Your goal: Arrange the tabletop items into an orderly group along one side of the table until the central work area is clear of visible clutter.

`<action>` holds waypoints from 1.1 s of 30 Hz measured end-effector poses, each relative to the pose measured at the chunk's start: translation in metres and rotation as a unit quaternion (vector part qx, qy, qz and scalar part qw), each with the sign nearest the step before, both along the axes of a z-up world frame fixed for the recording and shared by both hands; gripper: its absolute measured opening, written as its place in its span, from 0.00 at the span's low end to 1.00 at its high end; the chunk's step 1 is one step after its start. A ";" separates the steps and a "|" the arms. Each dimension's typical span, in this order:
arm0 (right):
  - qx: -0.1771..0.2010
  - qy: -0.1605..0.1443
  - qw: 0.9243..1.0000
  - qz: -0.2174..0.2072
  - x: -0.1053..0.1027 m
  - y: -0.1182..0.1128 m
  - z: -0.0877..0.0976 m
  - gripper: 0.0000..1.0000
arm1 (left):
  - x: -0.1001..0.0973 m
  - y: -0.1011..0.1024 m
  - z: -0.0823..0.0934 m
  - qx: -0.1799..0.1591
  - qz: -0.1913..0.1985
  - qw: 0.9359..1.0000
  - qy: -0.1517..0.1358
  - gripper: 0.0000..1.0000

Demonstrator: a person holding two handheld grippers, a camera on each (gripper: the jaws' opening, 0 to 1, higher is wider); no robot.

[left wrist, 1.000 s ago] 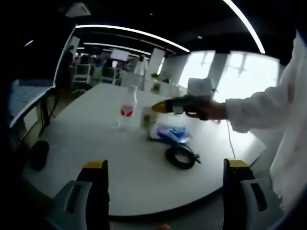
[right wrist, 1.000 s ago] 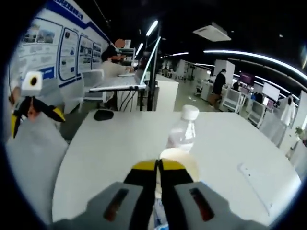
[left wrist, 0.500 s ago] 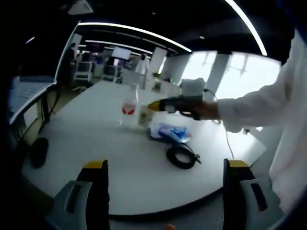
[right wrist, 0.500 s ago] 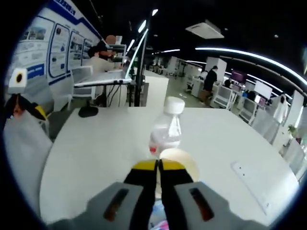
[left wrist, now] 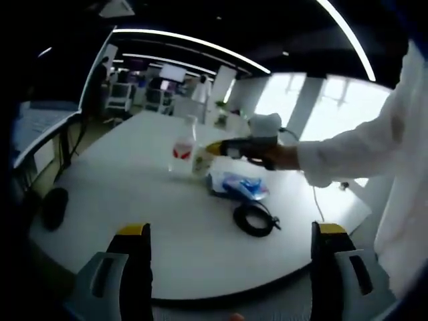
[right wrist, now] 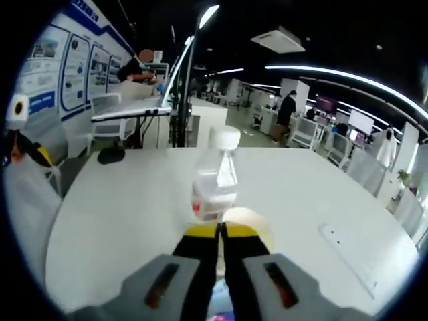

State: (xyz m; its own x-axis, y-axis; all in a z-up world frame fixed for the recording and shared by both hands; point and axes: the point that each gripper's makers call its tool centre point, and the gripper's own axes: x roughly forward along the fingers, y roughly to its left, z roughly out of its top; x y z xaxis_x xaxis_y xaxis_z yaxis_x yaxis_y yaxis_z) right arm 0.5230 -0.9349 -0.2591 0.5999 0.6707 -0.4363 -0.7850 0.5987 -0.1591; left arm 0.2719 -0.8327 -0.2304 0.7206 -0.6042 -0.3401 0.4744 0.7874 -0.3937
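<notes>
Tabletop items number four by your count on the white surface (left wrist: 134, 221): one clear water bottle (left wrist: 182, 148) with a white cap and a red label whose writing is too blurred to read, one pale round cup-like thing (left wrist: 200, 159) touching the bottle's side, one blue-and-clear plastic bag (left wrist: 238, 185) just beside that, and one coiled black cable (left wrist: 253, 219) nearer you than the bag. One dark mouse-like lump (left wrist: 53, 208) lies well apart from the bottle, at the surface's edge. Your left tool (left wrist: 231, 231) hangs short of the surface with its yellow-tipped jaws spread wide, holding nothing. Your right tool (right wrist: 221, 232) has its jaws pressed together, tips at the pale round thing just beside the bottle; whether they pinch its rim you cannot tell. In the left gripper view your white sleeve (left wrist: 348, 150) reaches toward the bottle. Wall posters (right wrist: 57, 63) beyond the bottle carry print too small to read
</notes>
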 end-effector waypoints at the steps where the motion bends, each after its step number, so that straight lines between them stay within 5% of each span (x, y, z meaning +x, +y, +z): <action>1: 0.001 0.000 1.000 0.001 0.000 0.001 0.000 0.00 | 0.000 0.001 0.000 -0.002 0.002 1.000 0.001 0.96; 8: -0.024 0.001 1.000 0.018 -0.006 0.005 -0.012 0.00 | 0.000 -0.001 0.000 -0.002 0.001 1.000 0.002 0.96; 33: -0.021 0.029 0.999 0.009 -0.010 0.009 -0.024 0.02 | 0.000 -0.001 -0.003 -0.008 0.000 1.000 0.010 0.96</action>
